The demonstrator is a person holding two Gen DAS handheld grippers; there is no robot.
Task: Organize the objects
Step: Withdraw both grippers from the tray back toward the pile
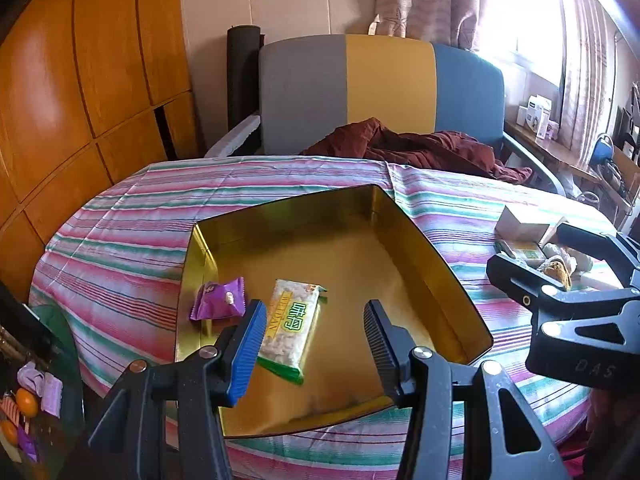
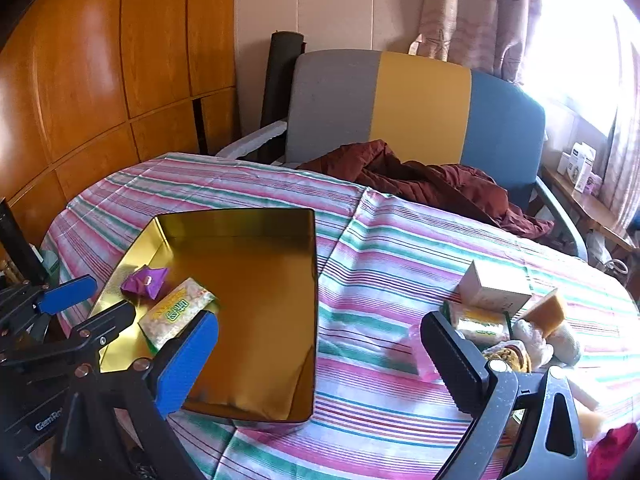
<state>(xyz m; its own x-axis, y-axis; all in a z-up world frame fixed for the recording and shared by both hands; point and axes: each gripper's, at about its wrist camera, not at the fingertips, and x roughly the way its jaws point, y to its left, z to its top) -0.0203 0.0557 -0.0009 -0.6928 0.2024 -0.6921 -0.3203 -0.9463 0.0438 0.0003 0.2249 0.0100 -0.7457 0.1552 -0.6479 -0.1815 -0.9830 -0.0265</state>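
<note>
One gold tin [image 1: 420, 248] on striped desk [image 1: 132, 216], two packets inside: purple [image 1: 219, 298], green-white [image 1: 291, 326], both tongs, left [image 1: 316, 340] and right [image 2: 320, 356], released and empty

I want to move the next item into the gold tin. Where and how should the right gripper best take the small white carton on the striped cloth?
Probably grip the white carton across its two long side faces, coming from above. It stands tallest in the pile, so its upper part is free, while packets crowd its base. The right gripper is open and looks wide enough.
</note>
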